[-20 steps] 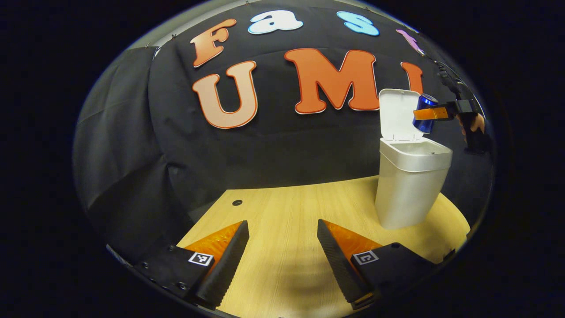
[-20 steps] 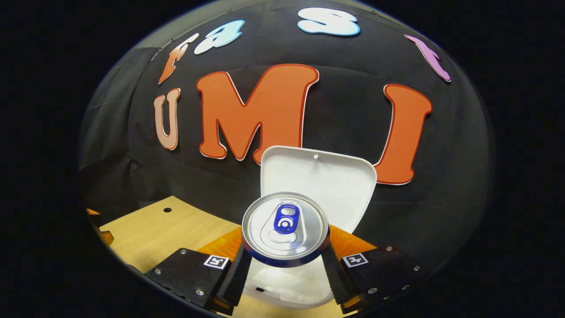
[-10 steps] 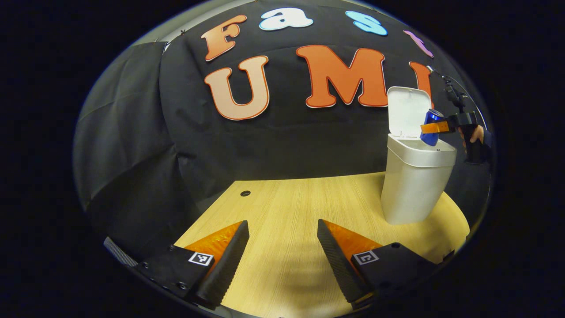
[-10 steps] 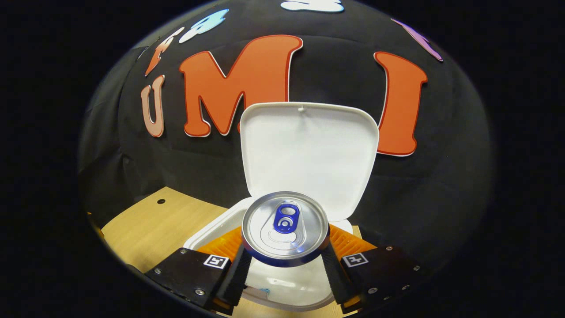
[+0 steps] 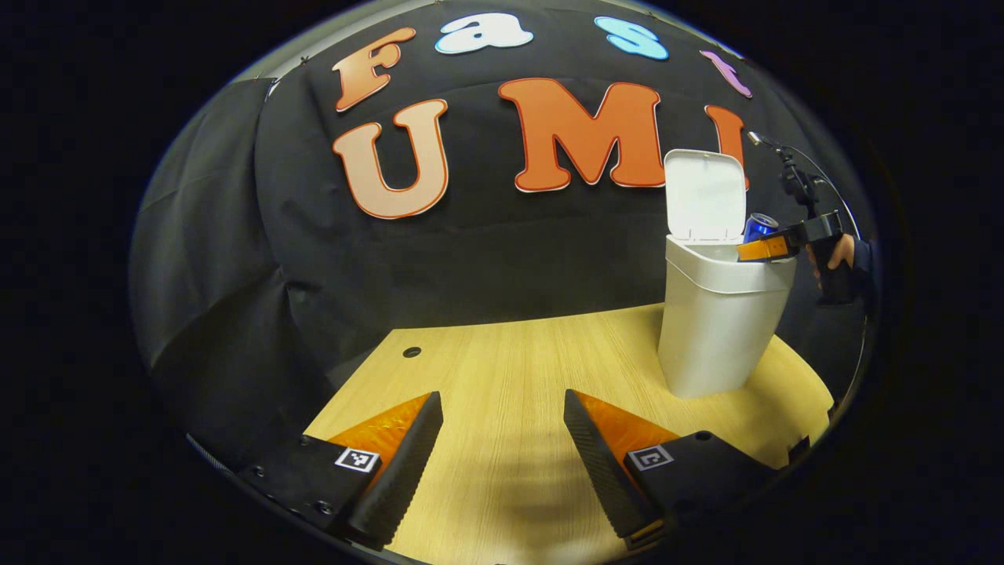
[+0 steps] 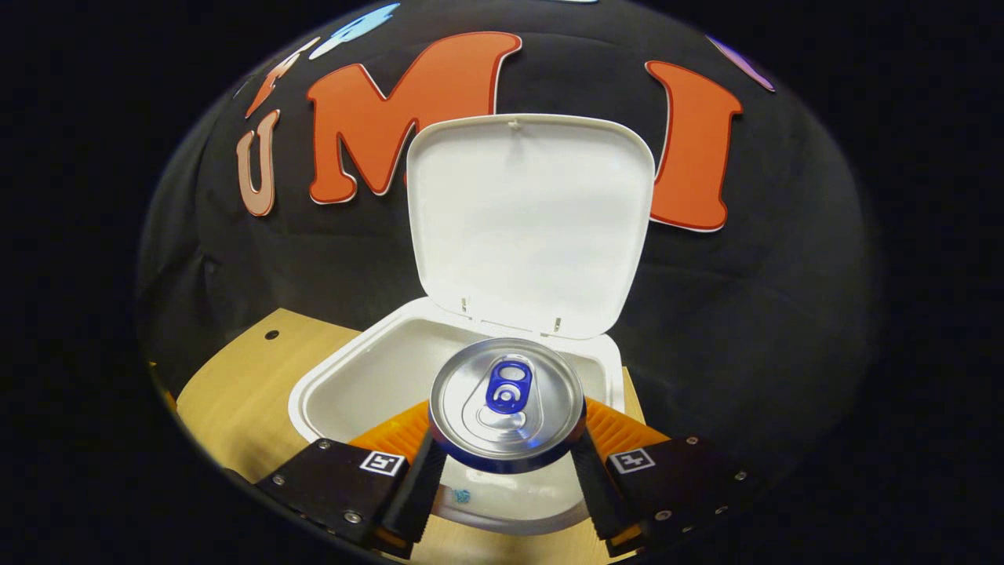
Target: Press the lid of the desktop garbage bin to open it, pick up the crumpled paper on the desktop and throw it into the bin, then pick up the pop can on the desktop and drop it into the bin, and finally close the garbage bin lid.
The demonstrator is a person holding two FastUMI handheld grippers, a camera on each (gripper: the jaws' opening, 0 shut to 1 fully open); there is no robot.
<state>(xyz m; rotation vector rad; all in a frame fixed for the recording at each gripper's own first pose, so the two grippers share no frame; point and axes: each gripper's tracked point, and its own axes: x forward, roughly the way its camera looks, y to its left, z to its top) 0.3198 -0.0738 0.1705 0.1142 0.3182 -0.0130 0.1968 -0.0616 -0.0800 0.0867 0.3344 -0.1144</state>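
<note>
- The right claw is clamped on the pop can, one finger pressed against each side of it; the can's silver top and blue tab face the camera.
- In the right gripper view the can sits over the open mouth of the garbage bin, just in front of the hinge.
- The bin's lid stands up, its white inner face towards the claw.
- In the left gripper view the bin stands at the far right of the wooden bench, lid raised.
- There the can shows its blue upper part above the bin's right rim, held by the right claw, with a hand behind it.
- The left claw has its fingers well apart, holding nothing, low above the near part of the bench.
- A small dark hole marks the bench at far left.
</note>
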